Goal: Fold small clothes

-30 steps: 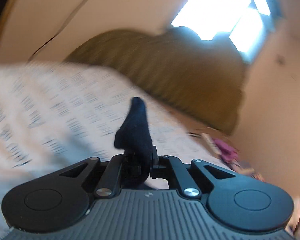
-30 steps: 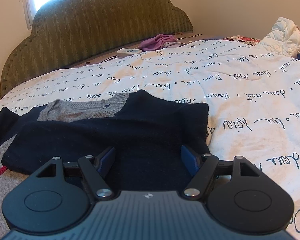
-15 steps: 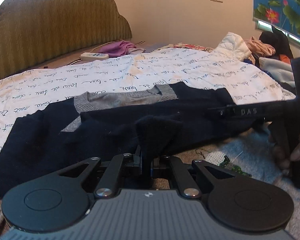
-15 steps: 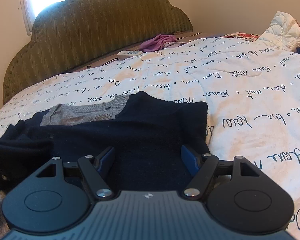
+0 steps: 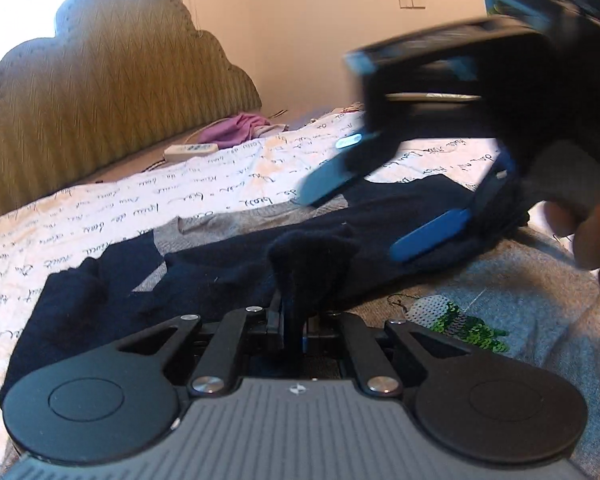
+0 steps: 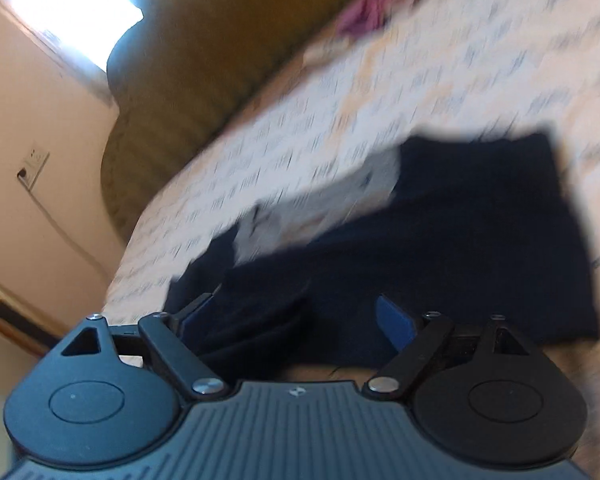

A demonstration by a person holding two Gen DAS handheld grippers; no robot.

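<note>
A navy sweater with a grey collar lies spread on the script-printed bedspread. My left gripper is shut on a bunched fold of the navy sweater, low over the garment. My right gripper hovers blurred above the sweater's right side, its blue pads wide apart, with a person's hand behind it. In the tilted, blurred right wrist view my right gripper is opening over the navy sweater. Dark fabric lies between the blue pads, which do not press it.
An olive headboard stands at the bed's far end, with a purple garment and a white remote before it. A grey garment with green sequins lies under the sweater at the near right. A wall socket is at the left.
My left gripper came down from pointing up at the wall and now rests low over the sweater, still holding the navy fold. My right gripper lifted, rolled and spread its jaws wider.
</note>
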